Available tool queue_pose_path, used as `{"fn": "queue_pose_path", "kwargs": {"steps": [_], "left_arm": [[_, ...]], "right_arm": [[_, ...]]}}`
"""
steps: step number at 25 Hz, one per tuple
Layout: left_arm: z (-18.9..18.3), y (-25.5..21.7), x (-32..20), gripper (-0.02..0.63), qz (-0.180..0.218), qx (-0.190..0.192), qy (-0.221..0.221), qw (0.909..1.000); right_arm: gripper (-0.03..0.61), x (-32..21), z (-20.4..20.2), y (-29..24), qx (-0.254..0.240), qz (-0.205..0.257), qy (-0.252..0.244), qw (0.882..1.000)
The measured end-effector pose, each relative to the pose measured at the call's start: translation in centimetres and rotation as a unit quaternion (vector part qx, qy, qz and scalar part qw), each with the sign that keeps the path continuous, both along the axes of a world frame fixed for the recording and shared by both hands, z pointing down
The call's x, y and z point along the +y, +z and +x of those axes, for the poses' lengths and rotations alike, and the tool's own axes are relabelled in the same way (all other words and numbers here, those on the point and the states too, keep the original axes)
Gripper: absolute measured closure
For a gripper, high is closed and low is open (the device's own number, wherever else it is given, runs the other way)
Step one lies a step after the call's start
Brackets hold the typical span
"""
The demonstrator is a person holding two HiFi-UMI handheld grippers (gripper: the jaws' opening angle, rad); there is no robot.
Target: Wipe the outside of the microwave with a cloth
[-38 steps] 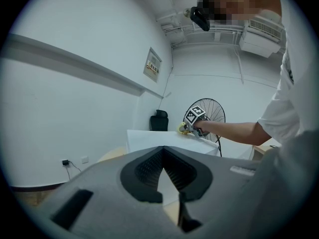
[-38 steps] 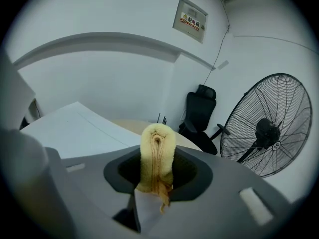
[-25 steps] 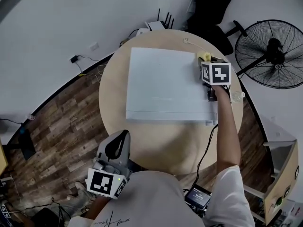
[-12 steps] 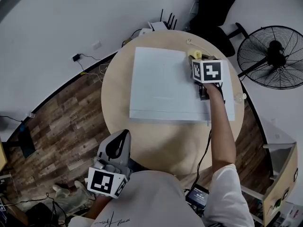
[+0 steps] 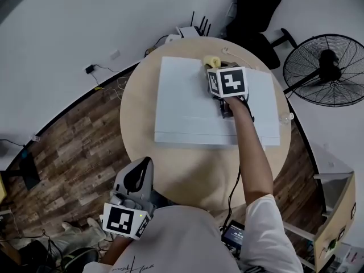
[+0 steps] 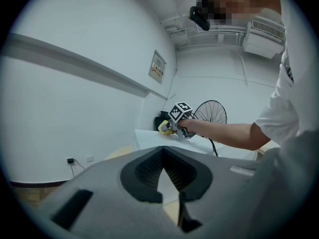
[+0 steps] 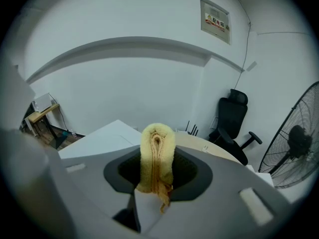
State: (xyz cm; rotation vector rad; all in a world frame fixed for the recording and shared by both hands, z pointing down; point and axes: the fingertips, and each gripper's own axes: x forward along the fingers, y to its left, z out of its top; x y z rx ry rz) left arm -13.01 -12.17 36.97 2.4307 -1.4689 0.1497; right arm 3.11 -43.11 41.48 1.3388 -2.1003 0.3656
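In the head view, the white microwave point(image 5: 193, 104) sat on the round desk point(image 5: 187, 172) at the centre of the frame. Your right gripper point(image 5: 214, 67) reached over the microwave's top near its far edge, at upper centre, with the yellow cloth point(image 5: 211, 61) sticking out past its fingers. Your left gripper point(image 5: 143, 166) hung at lower left, off the near edge of the desk and well apart from the microwave. A standing fan point(image 5: 324, 70) filled the upper right, and a black chair point(image 5: 256, 10) stood at the top beyond the desk.

In the left gripper view, your fingers point(image 6: 147, 171) met at their tips with nothing between them. Past them, at mid-frame, your right gripper point(image 6: 169, 127) held the cloth point(image 6: 163, 127) over the microwave's point(image 6: 149, 137) top.

In the right gripper view, your fingers point(image 7: 192, 176) were clamped on the folded cloth point(image 7: 157, 153), which stood upright between them at the centre with a frayed end hanging below. The microwave's point(image 7: 99, 141) flat top stretched away to the left of the cloth, the desk's point(image 7: 209, 151) edge showed to its right, and the chair point(image 7: 232, 118) and fan point(image 7: 294, 143) stood at the right side.
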Motion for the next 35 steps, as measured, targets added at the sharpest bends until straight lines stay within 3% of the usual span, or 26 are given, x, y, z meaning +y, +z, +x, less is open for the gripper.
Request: {"fn": "queue_pose_path", "kwargs": {"steps": [20,29,35], "left_arm": [[-0.8,-0.4,0.3,0.621,0.003,-0.003,-0.006,1.0],[-1.2,0.1,-0.3,0.621,-0.001,-0.005,-0.014,0.9999],[-1.3,0.1,0.3,0.621,0.007,-0.016,-0.018,0.9997]], "right_arm": [[0.445,1.1,-11.9,-0.4,-0.031,-0.002,-0.08,0.996],[0.445,3.0,-16.8,-0.7,-0.076,-0.023,-0.146,0.986],[0.445,5.2,-17.3,-2.7,-0.101,-0.004,-0.163,0.981]]}}
